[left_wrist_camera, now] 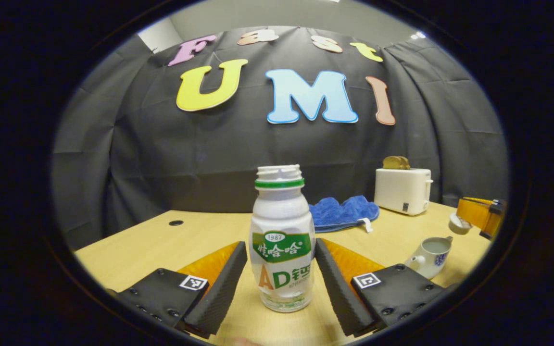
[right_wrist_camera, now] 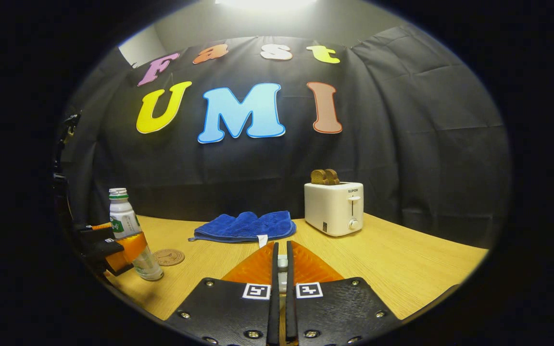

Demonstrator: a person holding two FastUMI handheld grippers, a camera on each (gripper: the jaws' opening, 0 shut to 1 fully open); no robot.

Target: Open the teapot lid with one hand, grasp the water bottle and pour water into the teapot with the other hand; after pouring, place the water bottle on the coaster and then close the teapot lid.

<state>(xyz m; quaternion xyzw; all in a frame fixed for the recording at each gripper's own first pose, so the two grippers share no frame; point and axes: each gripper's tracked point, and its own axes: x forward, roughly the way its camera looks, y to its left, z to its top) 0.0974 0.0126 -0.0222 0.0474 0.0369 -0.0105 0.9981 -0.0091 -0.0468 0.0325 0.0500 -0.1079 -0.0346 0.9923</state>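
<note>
Big pale wooden surface (left_wrist_camera: pixel 161 240), with a white toaster (right_wrist_camera: pixel 333 208) at the back and brown toast sticking out the top. Soft blue folded cloth (right_wrist_camera: pixel 243 226) just beside the toaster. Small white plastic water bottle (left_wrist_camera: pixel 282 240) with green label and no cap, standing upright between the fingers of the left hand-held gripper (left_wrist_camera: pixel 281 269), fingers wide, gaps on both sides. Little white teapot (left_wrist_camera: pixel 430 257) with lid off, off to the right. Right hand-held gripper (right_wrist_camera: pixel 281 288) nearly closed, pinching something small and white, maybe the teapot lid (left_wrist_camera: pixel 459 224). Round brown coaster (right_wrist_camera: pixel 169 256) near the bottle.
</note>
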